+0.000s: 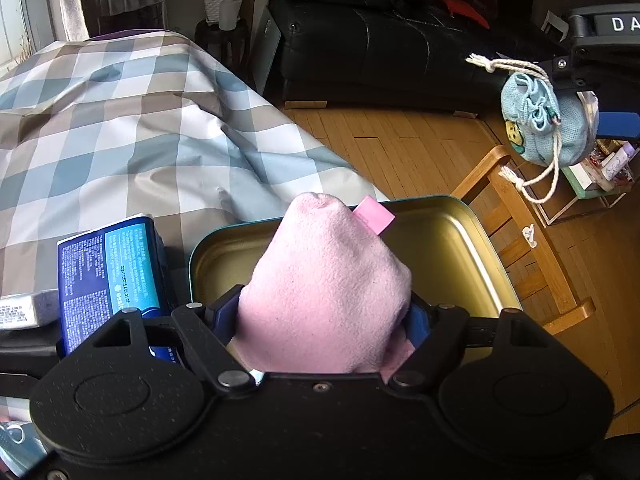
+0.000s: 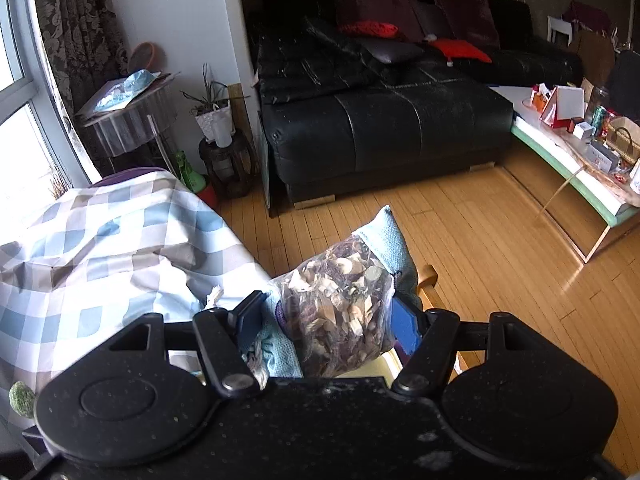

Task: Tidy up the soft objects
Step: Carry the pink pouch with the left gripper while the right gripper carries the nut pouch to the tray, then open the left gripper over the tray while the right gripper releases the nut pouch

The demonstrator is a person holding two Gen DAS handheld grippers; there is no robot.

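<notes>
Fingers [image 1: 224,312] of the left gripper [image 1: 324,316] are partway closed and clamped on a pink fleece soft bundle [image 1: 324,280], pads pressed into both its sides. Small pink rectangular tag [image 1: 374,220] sticks out near the bundle's top. Bundle sits directly over an open gold-lined metal tin with a teal rim [image 1: 460,248]; can't tell if it touches the tin floor. Dark blue printed cardboard box [image 1: 108,276] stands just left of the tin, a grey-white box [image 1: 28,308] beside that. Blue, grey and white checked cloth [image 1: 140,132] covers the counter behind.

Right gripper [image 2: 324,320], fingers [image 2: 250,316] also partway closed, gripping a light blue knitted drawstring pouch [image 2: 384,244] together with a clear plastic bag of dried brown flakes [image 2: 340,304] squeezed between the pads. In the left wrist view the same pouch [image 1: 536,128] hangs in the air, well apart from the tin, up and to its right, white cord [image 1: 548,176] dangling loose, yellow cartoon patch on its side. Wooden chair frame [image 1: 520,232] is below it, over a wood floor [image 2: 480,240]. Black leather sofa [image 2: 380,120] at the back.
</notes>
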